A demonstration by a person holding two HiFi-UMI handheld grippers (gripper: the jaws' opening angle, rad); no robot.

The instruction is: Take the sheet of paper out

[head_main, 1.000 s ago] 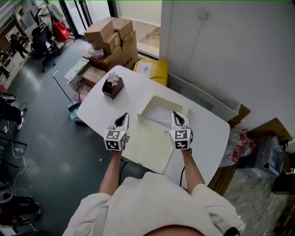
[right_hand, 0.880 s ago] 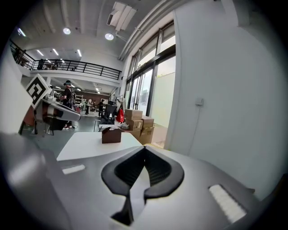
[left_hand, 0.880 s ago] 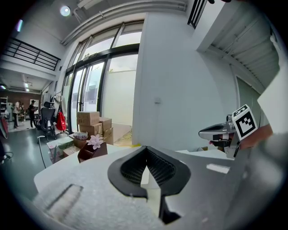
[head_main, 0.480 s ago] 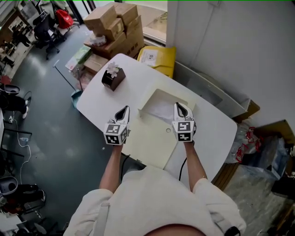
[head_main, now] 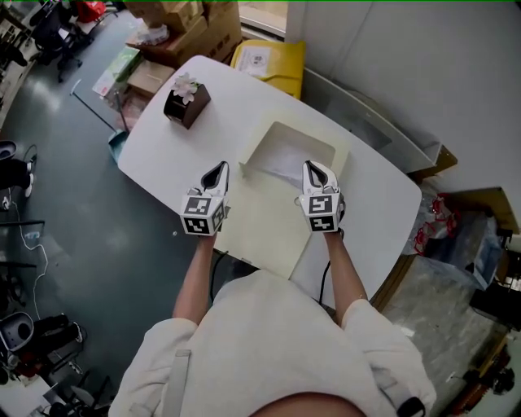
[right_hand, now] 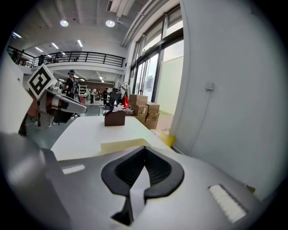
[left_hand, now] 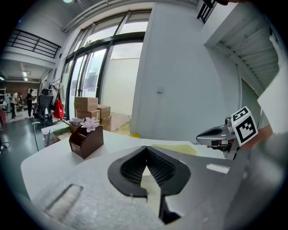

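Observation:
An open cream box (head_main: 338,151) lies on the white table (head_main: 159,155), with a crumpled white sheet of paper (head_main: 286,163) inside it. A flat cream lid (head_main: 260,232) lies in front of the box. My left gripper (head_main: 218,169) is shut and hovers just left of the box's near left corner; in the left gripper view (left_hand: 146,149) its jaws meet at the tips with nothing between them. Over the box's near right edge, by the paper, my right gripper (head_main: 314,167) is shut and empty, its tips (right_hand: 145,148) closed.
A brown holder with a white flower (head_main: 186,102) stands at the table's far left. A yellow bag (head_main: 264,59) and cardboard boxes (head_main: 191,20) sit on the floor beyond the table. A wall runs along the right.
The head view has shifted, so the table sits higher in the picture. Both grippers keep their places at the box's near edge, still shut.

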